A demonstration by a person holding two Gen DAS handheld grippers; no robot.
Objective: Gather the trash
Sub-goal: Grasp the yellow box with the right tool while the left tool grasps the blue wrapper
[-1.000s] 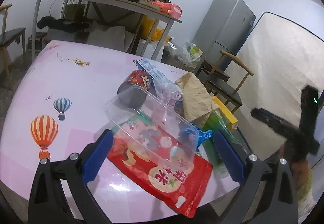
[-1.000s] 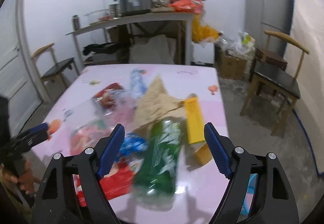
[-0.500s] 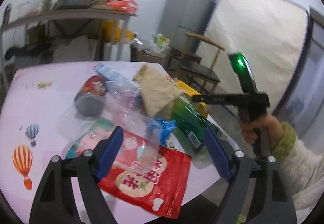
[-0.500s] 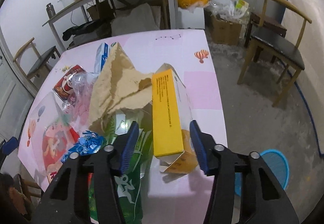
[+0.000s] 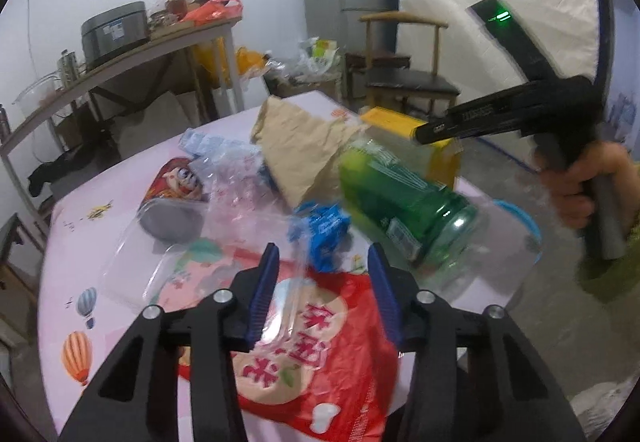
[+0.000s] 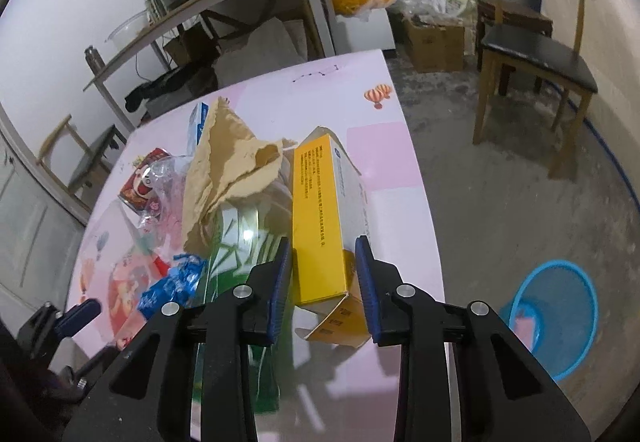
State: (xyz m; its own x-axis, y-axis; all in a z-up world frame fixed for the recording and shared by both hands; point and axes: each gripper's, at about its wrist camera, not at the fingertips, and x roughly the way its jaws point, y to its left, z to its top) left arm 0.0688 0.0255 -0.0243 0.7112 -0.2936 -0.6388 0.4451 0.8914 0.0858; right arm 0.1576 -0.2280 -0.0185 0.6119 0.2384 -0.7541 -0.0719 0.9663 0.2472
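On the left side of the pile, the likeliest slip lay with the left hand-held gripper [image 5: 322, 284]. Its jaws had just been closing and stood partly apart over the clear tray [image 5: 160, 266] that lay on the red bag [image 5: 316, 354]. The tray's thin edge rose between the pads, but the left wrist view did not show the pads pressing on it, so I judged nothing was held yet. Thin plastic could buckle or slide out, or the pads could catch the bag as well and drag the blue wrapper [image 5: 324, 230] off the desk [image 5: 100, 182].

In the middle, the green bottle [image 6: 240, 250] lay right at the near edge, touching the yellow box [image 6: 320, 218] and partly under the brown paper [image 6: 228, 166]. A tug on either neighbour could roll it to the floor.

On the right, the right hand-held gripper [image 6: 322, 282] had also just been closing, and its jaws straddled the near end of the box. The left pad sat against the box's side; the right pad looked just clear of it, though I could not be sure. The box was open at that end with a loose flap, so a squeeze there could crush the card rather than hold it, and the box might then tip out on the way to the blue bin [image 6: 556, 314] on the floor beside the desk.
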